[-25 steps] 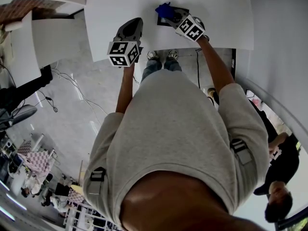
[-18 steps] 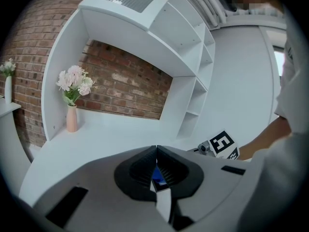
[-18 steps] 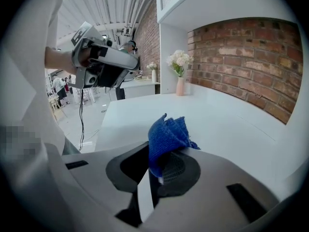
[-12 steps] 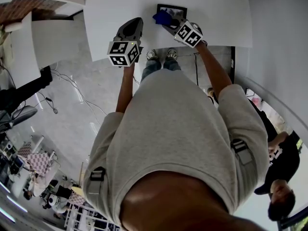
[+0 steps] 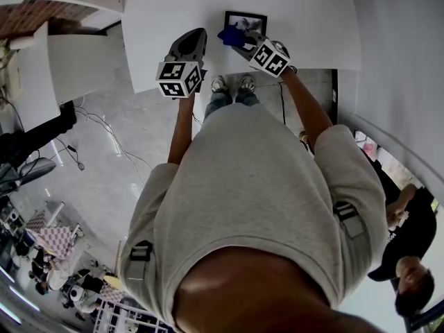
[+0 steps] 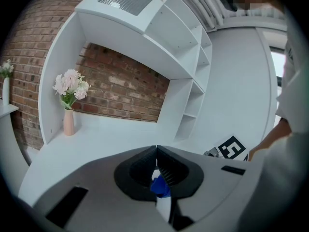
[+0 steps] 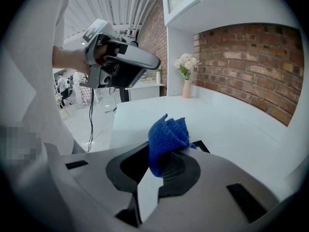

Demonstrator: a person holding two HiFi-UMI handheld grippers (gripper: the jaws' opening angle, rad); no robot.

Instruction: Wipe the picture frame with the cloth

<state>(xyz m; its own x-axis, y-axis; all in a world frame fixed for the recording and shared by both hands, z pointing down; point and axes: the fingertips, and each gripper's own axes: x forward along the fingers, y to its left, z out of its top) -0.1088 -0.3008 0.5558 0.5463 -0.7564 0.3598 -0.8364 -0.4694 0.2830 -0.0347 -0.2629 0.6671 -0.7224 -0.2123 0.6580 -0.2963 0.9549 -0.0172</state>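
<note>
Head view: two grippers above the white table (image 5: 312,26).
From the left: flower vase (image 6: 68,122) by the wall; left gripper (image 5: 196,33) with its jaws closed together, holding nothing; right gripper (image 5: 243,41) pinching the blue cloth (image 5: 231,35) at the edge of the picture frame (image 5: 244,18).

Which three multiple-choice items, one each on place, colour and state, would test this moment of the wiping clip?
1. Where does the picture frame lie? A on the floor; B on the white table; C on a shelf.
2. What colour is the cloth? A red; B white; C blue.
3. How is the right gripper? A shut on the cloth; B open and empty; C shut on the frame.
Answers: B, the head view shows it flat on the tabletop; C, the head view and the right gripper view both show it blue; A, the right gripper view shows the cloth pinched between its jaws.
</note>
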